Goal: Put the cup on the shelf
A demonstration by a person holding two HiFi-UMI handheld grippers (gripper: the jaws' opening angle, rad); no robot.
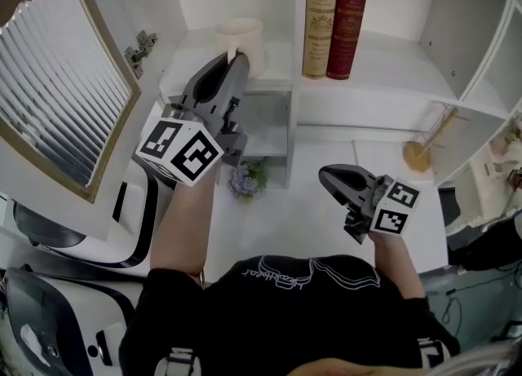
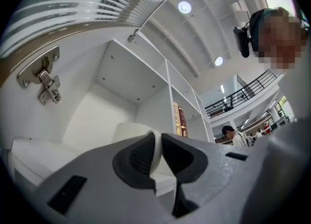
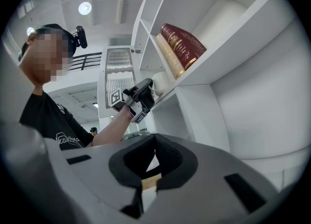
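Note:
A cream cup (image 1: 241, 40) stands upright on the white shelf (image 1: 186, 77), in the compartment left of the books. My left gripper (image 1: 234, 58) reaches up to it from the front, shut on the cup's handle. In the left gripper view the white handle (image 2: 156, 146) sits pinched between the two dark pads, with the cup's body (image 2: 130, 131) just behind; its base is hidden. My right gripper (image 1: 326, 175) hangs lower right over the white table, shut and empty. The right gripper view shows its jaws (image 3: 155, 139) meeting, and far off the left gripper (image 3: 145, 91) at the cup (image 3: 159, 80).
Two upright books (image 1: 336, 15), one tan and one dark red, stand in the compartment to the right. An open cabinet door (image 1: 57, 89) with its hinge (image 1: 140, 50) flanks the left. Small purple flowers (image 1: 247, 179) and a wooden-handled thing (image 1: 420, 152) lie on the table below.

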